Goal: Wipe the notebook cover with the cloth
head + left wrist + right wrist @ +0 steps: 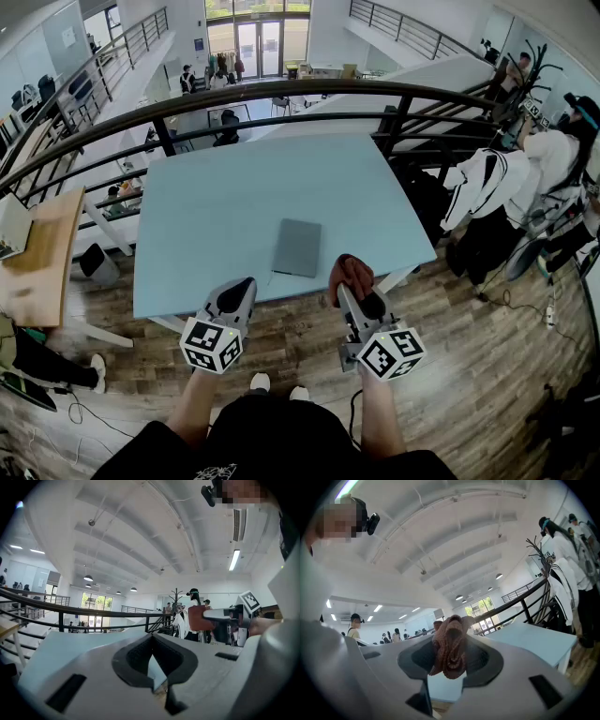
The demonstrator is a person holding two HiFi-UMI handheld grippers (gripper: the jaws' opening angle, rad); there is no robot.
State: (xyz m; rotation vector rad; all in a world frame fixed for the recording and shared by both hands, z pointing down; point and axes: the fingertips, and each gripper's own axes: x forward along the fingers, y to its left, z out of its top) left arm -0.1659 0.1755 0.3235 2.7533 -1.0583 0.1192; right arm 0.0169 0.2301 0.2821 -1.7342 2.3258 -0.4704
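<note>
A grey notebook (297, 247) lies shut on the light blue table (216, 206), near its front edge. My right gripper (349, 287) hovers over that edge just right of the notebook, shut on a bunched reddish-brown cloth (353, 272). In the right gripper view the cloth (450, 646) hangs crumpled between the jaws. My left gripper (246, 283) is held at the table's front edge, left of the notebook. Its jaws meet at the tips (151, 640) with nothing between them. Neither gripper touches the notebook.
A dark curved railing (281, 94) runs behind the table, with a lower floor beyond it. People stand by a coat rack (539, 66) at the right. A wooden table (42, 253) is at the left. Wood floor lies under my feet.
</note>
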